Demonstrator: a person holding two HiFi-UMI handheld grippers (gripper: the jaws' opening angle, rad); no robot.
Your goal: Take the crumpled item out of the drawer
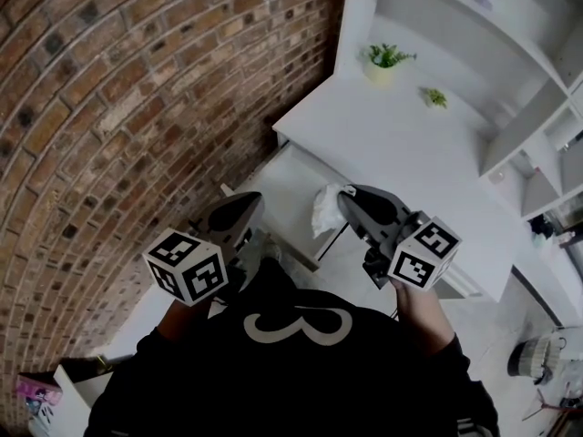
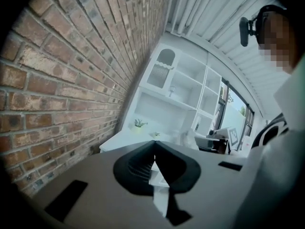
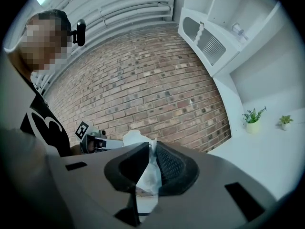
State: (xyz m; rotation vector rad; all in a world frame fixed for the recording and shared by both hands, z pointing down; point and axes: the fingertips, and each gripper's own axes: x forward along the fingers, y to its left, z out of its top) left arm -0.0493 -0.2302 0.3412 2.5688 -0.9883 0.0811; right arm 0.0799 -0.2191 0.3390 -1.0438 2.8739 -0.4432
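**Head view:** At the centre of the frame the right gripper (image 1: 346, 198) clamps the white crumpled item (image 1: 324, 210), a small ruffled wad. It shows against the pale open drawer (image 1: 288, 177) of a smooth white desk (image 1: 401, 144). The left gripper (image 1: 244, 208) hangs to the left of it, near the wad but apart from it. A rough red brick wall (image 1: 137, 89) fills the left half.

**Left gripper view:** The left gripper (image 2: 153, 146) has its dark ribbed jaws meeting at the tips, with nothing pinched between them. The wad (image 2: 188, 137) shows small, right of centre, beyond them.

**Right gripper view:** The right gripper (image 3: 151, 146) is nearly closed on the crumpled item (image 3: 147, 173). A thin creased fold runs down between the pads, and a lobe puffs out just above them.

The item looks like tissue or thin paper, so it is probably very light, soft and easily crushed. A hold on one fold could tear it or let it slip. Gripping the thick middle of the wad seems safer.
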